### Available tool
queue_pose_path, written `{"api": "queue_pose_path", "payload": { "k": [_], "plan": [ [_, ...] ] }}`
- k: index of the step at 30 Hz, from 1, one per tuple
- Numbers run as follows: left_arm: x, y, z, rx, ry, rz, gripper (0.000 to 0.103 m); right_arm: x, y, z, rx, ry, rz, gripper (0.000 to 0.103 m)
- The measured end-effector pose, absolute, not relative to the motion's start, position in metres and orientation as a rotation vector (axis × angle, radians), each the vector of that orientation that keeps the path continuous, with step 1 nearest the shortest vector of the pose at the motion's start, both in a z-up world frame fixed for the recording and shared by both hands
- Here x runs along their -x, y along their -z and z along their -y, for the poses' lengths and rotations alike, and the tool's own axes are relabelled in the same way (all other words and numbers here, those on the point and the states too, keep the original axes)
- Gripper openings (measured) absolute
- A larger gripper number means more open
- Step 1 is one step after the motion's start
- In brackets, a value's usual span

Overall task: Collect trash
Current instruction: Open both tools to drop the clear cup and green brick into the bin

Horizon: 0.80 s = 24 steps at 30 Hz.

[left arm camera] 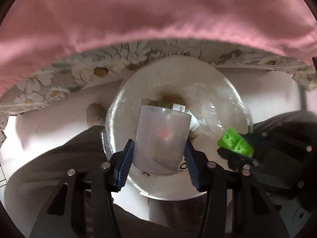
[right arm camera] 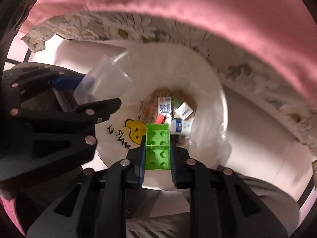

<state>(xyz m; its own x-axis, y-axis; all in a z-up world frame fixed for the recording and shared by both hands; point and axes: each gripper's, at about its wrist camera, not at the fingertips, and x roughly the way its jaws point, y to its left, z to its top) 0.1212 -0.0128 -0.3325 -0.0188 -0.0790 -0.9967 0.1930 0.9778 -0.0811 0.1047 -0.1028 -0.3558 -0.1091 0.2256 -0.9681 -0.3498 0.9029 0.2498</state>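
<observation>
My left gripper (left arm camera: 158, 148) is shut on a translucent plastic cup (left arm camera: 161, 138) and holds it over the open white trash bin (left arm camera: 118, 107). The cup also shows in the right wrist view (right arm camera: 103, 81), tilted above the bin's rim. My right gripper (right arm camera: 157, 138) is shut on a green toy brick (right arm camera: 157, 146), also over the bin (right arm camera: 208, 75). The brick shows in the left wrist view (left arm camera: 235, 141). Several cartons and wrappers (right arm camera: 172, 111) lie at the bin's bottom, inside a clear liner.
A floral cloth edge (left arm camera: 95, 71) and pink fabric (left arm camera: 138, 15) hang beyond the bin. A person's grey trouser legs (left arm camera: 49, 168) and a slippered foot (left arm camera: 95, 115) stand beside the bin on a white floor.
</observation>
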Motion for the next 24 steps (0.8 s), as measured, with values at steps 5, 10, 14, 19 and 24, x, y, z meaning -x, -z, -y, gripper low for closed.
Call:
{"api": "queue_pose_path", "payload": {
  "k": [5, 10, 14, 19, 24],
  "plan": [
    [-0.127, 0.355, 0.014, -0.053, 0.211, -1.617, 0.052, -0.106, 0.384, 0.099, 0.029, -0.473, -1.671, 0.023],
    [-0.128, 0.376, 0.013, -0.027, 0.205, -1.663, 0.053, -0.108, 0.411, 0.102, -0.025, -0.433, -1.716, 0.023],
    [-0.130, 0.391, 0.009, 0.012, 0.204, -1.701, 0.053, -0.109, 0.425, 0.106, -0.031, -0.417, -1.732, 0.023],
    [-0.131, 0.403, 0.011, 0.036, 0.203, -1.730, 0.053, -0.111, 0.438, 0.104, -0.014, -0.402, -1.761, 0.023],
    [-0.134, 0.410, 0.012, 0.033, 0.184, -1.742, 0.059, -0.113, 0.444, 0.106, -0.019, -0.378, -1.774, 0.031]
  ]
}}
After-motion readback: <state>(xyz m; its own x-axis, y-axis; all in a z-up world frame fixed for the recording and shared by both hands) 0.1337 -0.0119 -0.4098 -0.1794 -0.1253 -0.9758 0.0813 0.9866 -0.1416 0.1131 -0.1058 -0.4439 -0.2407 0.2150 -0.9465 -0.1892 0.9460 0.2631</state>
